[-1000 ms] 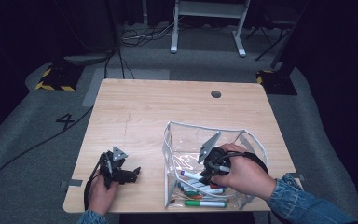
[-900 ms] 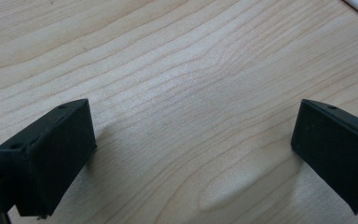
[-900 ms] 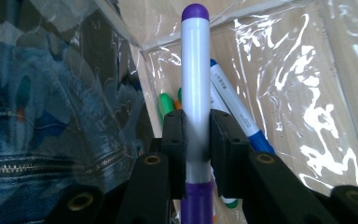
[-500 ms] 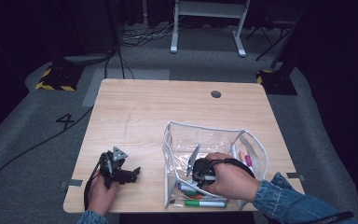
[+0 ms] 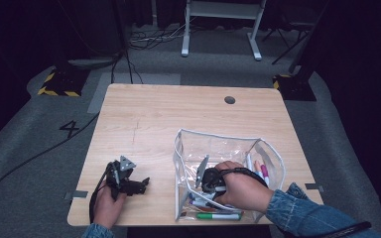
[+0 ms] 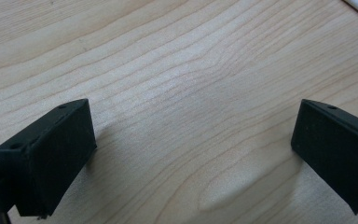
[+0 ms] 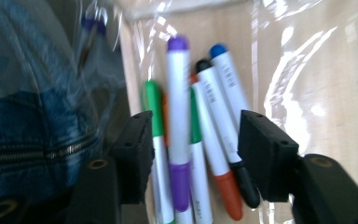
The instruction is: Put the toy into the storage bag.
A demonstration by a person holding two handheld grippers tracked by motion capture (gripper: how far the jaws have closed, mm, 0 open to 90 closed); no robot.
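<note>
Inside the clear pouch [image 5: 228,148], my right gripper [image 7: 191,140] has just spread its jaws wide, dropping the purple marker [image 7: 178,116] among the others (delivery done); my left gripper [image 6: 191,154] rests wide, empty, beside the pouch.

Dark studio-like lab, hazard-taped floor [image 5: 54,91], cables [image 5: 149,39], lone wooden table [image 5: 178,114]

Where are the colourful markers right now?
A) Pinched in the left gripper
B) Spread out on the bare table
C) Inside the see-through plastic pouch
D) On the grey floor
C: the markers lie bunched together inside the clear pouch, where the right gripper reaches in with its jaws standing open over them.
</note>
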